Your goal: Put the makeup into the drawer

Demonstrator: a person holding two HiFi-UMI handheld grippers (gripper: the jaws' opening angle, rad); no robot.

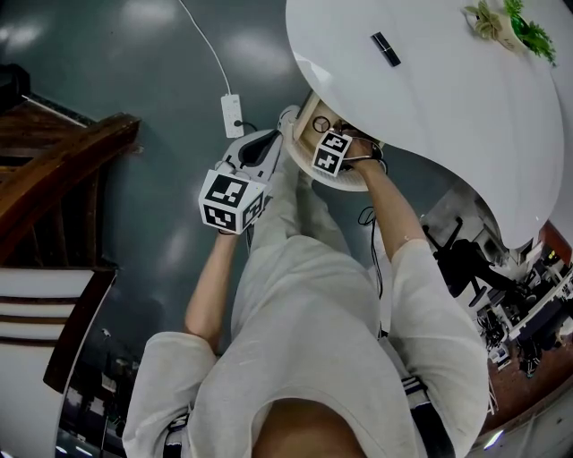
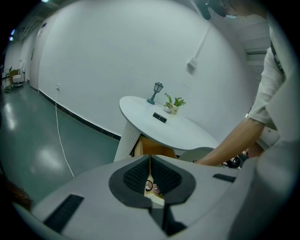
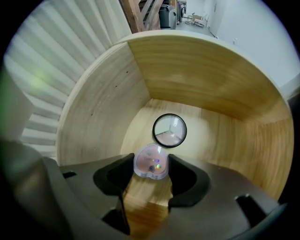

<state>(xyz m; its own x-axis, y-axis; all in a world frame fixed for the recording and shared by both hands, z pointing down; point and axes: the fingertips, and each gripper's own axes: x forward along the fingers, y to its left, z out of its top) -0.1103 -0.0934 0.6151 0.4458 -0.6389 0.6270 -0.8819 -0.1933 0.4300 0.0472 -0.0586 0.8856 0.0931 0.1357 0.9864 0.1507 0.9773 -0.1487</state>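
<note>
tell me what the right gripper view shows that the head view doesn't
Only the right gripper view: a pink translucent heart-shaped compact held between the jaws of the right gripper. Only the head view: the white round tabletop with a small black rectangular case and a green potted plant on it, plus a white power strip on the floor. Both: the curved light wooden drawer, open, with a round black-rimmed compact lying inside.
</note>
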